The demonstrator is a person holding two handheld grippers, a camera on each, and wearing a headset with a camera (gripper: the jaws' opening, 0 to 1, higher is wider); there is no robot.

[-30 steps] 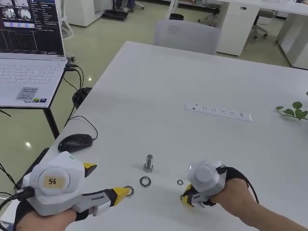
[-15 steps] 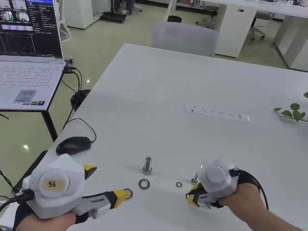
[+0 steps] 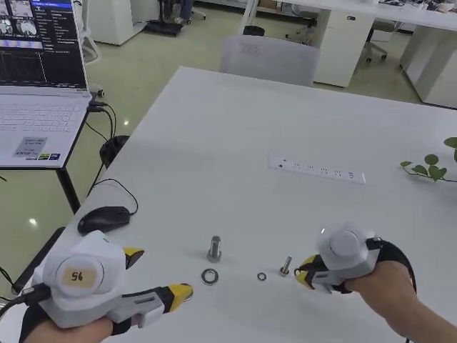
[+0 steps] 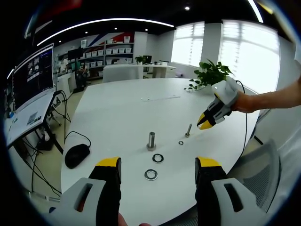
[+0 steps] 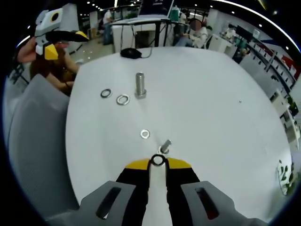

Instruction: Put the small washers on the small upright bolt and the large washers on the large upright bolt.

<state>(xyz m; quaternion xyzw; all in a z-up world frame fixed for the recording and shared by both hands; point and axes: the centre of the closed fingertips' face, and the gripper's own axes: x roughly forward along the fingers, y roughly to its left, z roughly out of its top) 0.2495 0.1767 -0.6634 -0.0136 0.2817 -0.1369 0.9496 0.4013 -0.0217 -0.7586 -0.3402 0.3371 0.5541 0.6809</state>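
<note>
Large bolt [image 3: 214,249] and small bolt [image 3: 285,266] stand upright, well apart, toward the near edge of the white table [image 3: 235,128]. A grey chair [image 3: 268,57] is at the table's far end, and a laptop [image 3: 36,78] is on a stand off its left side. A power strip [image 3: 318,170] lies across the middle.

The left gripper [image 3: 156,273] hovers low at the near edge with its jaws spread wide and nothing between them. In the left gripper view both large washers lie on the table ahead of the gap.

The right gripper [image 3: 305,271] has its jaws drawn narrow. In the right gripper view its yellow tips pinch the held washer [image 5: 158,160], a small ring, just beside the small bolt.

A mouse [image 3: 103,219] rests near the table's left edge.

One large washer [image 3: 210,276] lies flat just in front of the large bolt. The second large washer [image 4: 151,174] lies flat a little nearer the left gripper. A loose small washer [image 3: 262,276] lies flat between the first large washer and the small bolt, nearer the bolt.
</note>
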